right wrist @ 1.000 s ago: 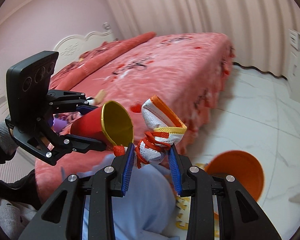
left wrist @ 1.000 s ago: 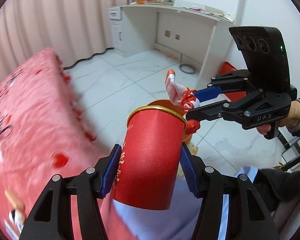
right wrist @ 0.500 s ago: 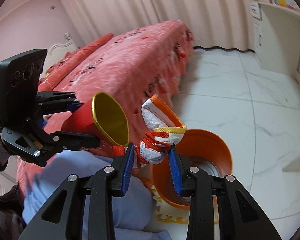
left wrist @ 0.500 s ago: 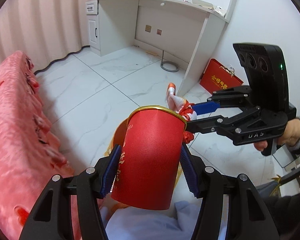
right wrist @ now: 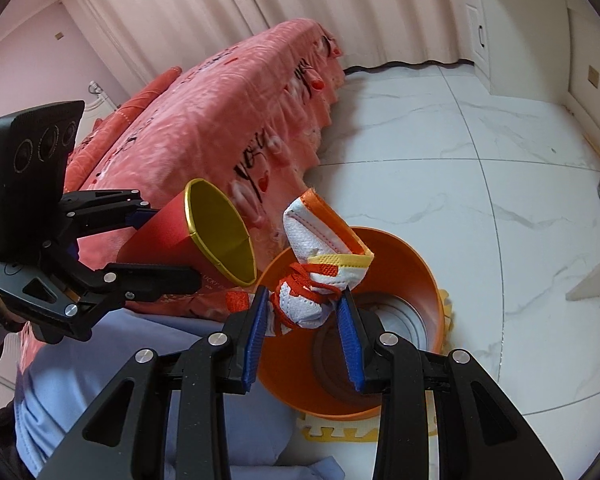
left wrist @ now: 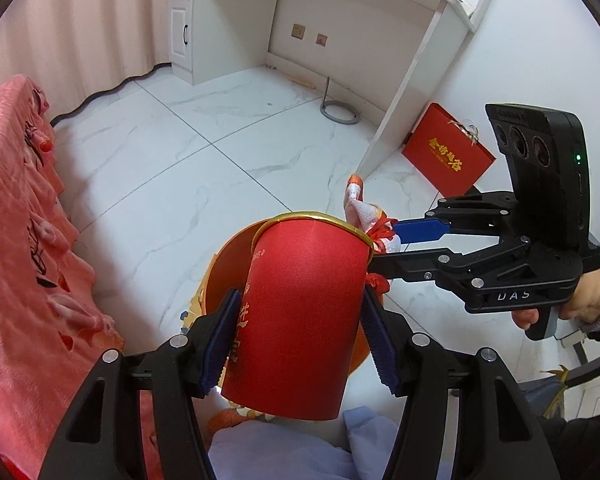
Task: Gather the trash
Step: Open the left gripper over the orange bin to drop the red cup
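Observation:
A red paper cup with a gold rim sits between the blue pads of my left gripper. The pads touch its sides while the jaws are opening. The cup tilts mouth-first over an orange bin on the floor. My right gripper is shut on a small white and orange shoe with red laces, held above the bin's open mouth. From the right wrist, the cup and left gripper hang just left of the shoe. The bin holds a dark, round item.
A pink bedspread hangs close beside the bin. A white desk stands against the far wall, with a red gift box leaning by its leg. Pale blue cloth on a person's lap fills the near edge. A yellow foam mat lies under the bin.
Both grippers have dropped and swung away from the bed toward the floor. The orange bin now lies directly under the cup and the shoe, much nearer than before.

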